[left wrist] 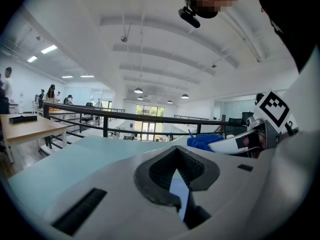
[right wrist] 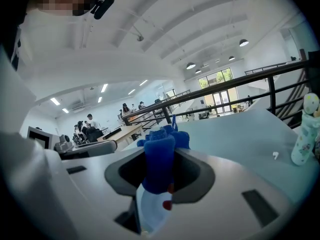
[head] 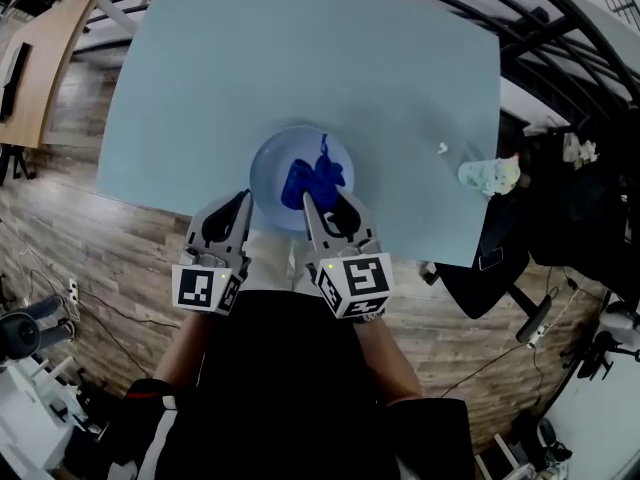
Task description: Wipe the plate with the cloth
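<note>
A pale blue plate [head: 275,163] lies on the light blue table [head: 300,58] close to its front edge. A crumpled blue cloth [head: 312,178] rests on the plate. My right gripper [head: 306,200] is shut on the cloth's near end; in the right gripper view the cloth [right wrist: 162,139] bulges between the jaws, with the plate [right wrist: 149,211] and a small red spot [right wrist: 166,204] beneath. My left gripper [head: 245,198] is at the plate's left front rim, shut on a thin sliver of that rim [left wrist: 179,194]. The cloth [left wrist: 202,142] also shows to the right in the left gripper view.
A small patterned bottle [head: 487,175] stands near the table's right edge, a tiny white scrap [head: 442,149] beside it. Dark chairs and bags [head: 570,208] crowd the floor at the right. A wooden desk [head: 40,58] stands at the far left.
</note>
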Motion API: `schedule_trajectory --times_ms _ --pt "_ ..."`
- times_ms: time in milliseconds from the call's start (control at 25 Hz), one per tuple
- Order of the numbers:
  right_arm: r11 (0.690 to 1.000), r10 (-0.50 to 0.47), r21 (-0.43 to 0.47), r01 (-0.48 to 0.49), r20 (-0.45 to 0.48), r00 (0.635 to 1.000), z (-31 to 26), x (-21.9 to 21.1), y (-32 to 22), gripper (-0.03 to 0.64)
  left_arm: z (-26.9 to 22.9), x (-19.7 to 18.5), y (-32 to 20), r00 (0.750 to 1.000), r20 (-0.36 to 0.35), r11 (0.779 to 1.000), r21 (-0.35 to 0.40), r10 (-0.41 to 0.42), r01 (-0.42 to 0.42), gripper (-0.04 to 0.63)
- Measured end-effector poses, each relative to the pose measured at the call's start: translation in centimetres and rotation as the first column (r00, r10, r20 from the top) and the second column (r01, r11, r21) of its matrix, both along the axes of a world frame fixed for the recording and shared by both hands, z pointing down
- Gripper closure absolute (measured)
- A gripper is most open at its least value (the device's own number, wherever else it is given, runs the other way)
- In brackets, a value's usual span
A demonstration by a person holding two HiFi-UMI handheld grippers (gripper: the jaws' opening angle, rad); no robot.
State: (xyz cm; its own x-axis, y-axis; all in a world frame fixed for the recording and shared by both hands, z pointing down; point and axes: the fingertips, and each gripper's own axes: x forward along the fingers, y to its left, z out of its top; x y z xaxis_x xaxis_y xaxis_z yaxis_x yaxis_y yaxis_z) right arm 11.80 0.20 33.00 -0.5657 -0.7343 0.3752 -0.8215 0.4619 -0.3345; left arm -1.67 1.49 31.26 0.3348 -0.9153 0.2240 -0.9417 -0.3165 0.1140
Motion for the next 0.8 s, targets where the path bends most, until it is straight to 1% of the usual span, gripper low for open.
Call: schedule_trajectory --times_ms 280,520,800 --pt "0.998 0.022 -0.062 -0.023 -0.010 1.000 3.4 -0.8 -2.2 0.499 2.5 -0.7 -1.8 1.000 -0.005 0.999 -0.050 -0.012 0.012 0.595" --pt "0.994 0.024 -0.106 -0.027 -0.025 0.999 6.4 -1.4 -4.0 0.499 4.3 -0.6 -3.5 1.000 -0.003 0.997 -0.077 -0.006 0.005 0.595" --pt "0.981 0.051 -0.183 -0.060 -0.057 0.997 9.5 -1.9 -5.8 0.499 6.8 -0.6 -5.2 1.000 0.001 0.992 -0.129 0.010 -0.009 0.595"
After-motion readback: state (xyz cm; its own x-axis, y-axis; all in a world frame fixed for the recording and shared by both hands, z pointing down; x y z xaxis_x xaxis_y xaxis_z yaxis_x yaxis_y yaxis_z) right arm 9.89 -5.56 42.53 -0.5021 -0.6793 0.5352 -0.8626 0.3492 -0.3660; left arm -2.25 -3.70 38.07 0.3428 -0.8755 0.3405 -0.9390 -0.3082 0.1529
